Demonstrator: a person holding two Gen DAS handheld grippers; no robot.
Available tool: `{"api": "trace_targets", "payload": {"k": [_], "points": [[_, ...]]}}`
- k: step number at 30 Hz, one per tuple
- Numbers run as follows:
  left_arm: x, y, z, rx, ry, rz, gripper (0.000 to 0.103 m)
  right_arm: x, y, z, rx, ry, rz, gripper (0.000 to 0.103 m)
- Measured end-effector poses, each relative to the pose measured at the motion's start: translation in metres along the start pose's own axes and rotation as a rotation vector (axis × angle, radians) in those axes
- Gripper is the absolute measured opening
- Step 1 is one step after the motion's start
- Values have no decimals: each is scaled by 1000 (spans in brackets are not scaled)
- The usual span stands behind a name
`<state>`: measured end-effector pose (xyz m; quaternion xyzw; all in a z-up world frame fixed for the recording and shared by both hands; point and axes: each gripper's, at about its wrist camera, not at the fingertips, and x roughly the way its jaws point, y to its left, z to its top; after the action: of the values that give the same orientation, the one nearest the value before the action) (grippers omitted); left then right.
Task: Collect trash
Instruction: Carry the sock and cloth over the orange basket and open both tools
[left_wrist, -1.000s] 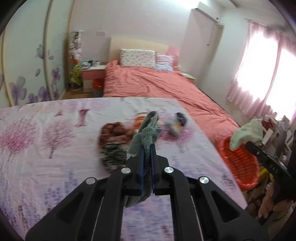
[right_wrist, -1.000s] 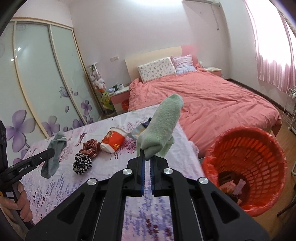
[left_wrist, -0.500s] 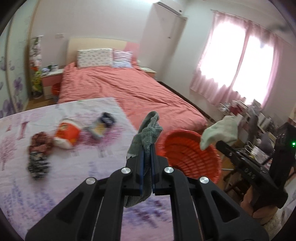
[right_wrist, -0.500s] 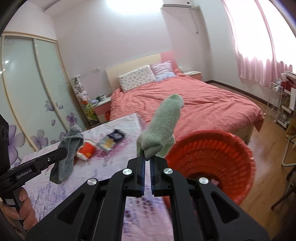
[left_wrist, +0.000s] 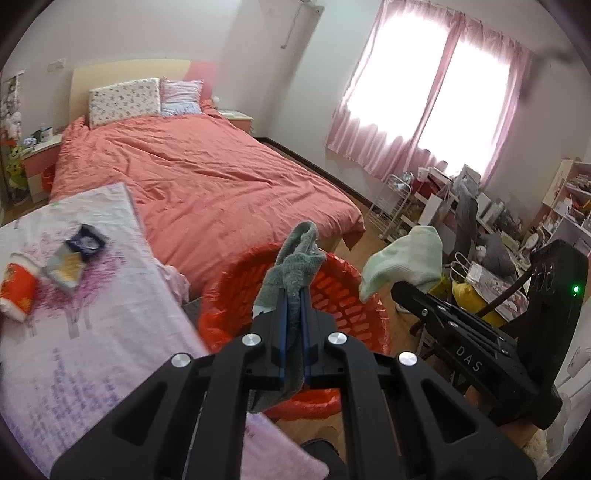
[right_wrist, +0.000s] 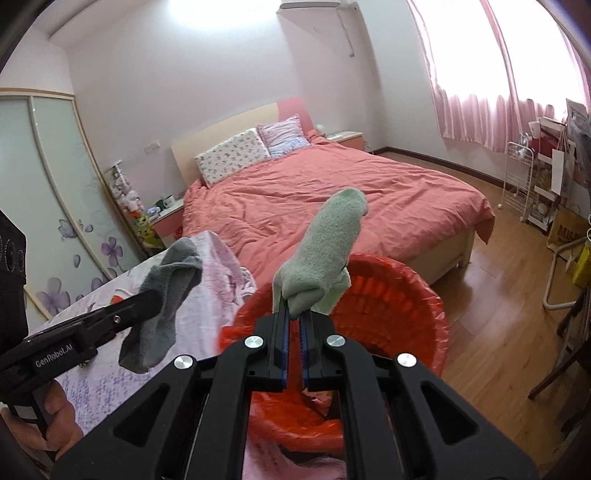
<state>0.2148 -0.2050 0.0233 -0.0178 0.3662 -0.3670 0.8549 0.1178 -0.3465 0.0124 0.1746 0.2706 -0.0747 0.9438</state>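
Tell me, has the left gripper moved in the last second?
Yes. The left gripper, holding the grey sock, swung right, from over the floral cloth to above the red basket.

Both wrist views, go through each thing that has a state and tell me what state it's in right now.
Left gripper: shut on grey sock.
Grey sock: pinched, hanging above the basket.
Right gripper: shut on green sock.
Green sock: pinched, sticking up over the basket.
Basket: upright on the floor, lined with a red bag, some trash inside.
Cup: tipped on its side on the floral cover.
Curtains: drawn, light coming through.
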Motion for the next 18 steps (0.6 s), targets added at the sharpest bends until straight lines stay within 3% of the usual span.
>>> {"api": "trace_targets", "payload": {"k": [3,6,7,8,10,18], "points": [[24,-4,0,-2,26,-3,9,9,-10,1,5,12,-17,5],[45,3,-1,-27,51,21,34,18,-19,1,12,30,-23,9],[49,5,-2,-35,54,30,43,22,-22,1,16,38,-26,16],[53,7,-3,-40,58,37,44,23,-25,0,21,42,-23,28],[58,17,-6,-48,72,59,44,27,-29,-4,35,51,-17,35],[49,52,-15,-56,80,184,50,34,-27,-11,9,79,-51,35]]}}
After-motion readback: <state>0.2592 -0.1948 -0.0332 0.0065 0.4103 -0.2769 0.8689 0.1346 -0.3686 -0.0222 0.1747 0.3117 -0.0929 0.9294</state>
